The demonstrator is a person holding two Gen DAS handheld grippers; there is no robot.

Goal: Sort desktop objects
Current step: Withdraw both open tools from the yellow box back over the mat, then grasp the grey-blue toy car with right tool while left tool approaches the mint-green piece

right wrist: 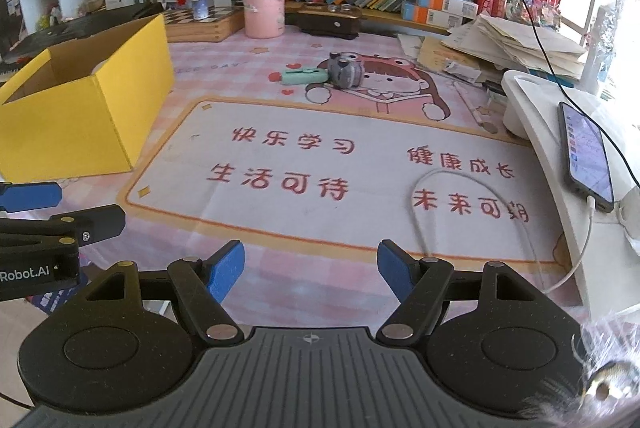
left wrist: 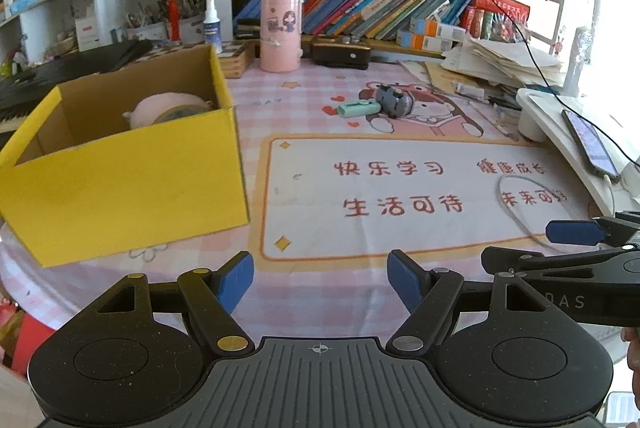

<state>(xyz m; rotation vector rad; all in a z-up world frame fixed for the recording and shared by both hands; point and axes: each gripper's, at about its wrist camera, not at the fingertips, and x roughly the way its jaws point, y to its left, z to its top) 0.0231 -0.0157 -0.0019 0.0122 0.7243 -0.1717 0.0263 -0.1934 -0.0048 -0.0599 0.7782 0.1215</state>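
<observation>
Lying crosswise far ahead beside the grey toy (right wrist: 345,70), the green case (right wrist: 303,76) is faced by both empty, half-open grippers (right wrist: 310,270), the right one (left wrist: 576,231) seeming nearer.

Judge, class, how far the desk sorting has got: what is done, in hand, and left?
Done: a pink plush toy lies inside the yellow box. In hand: nothing; the left gripper and right gripper are open and empty. Left: the green case and grey toy on the mat.

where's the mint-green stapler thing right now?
The mint-green stapler lies on the pink desk mat, mid-desk in both views, touching the left side of the grey toy, right of the yellow box.
</observation>
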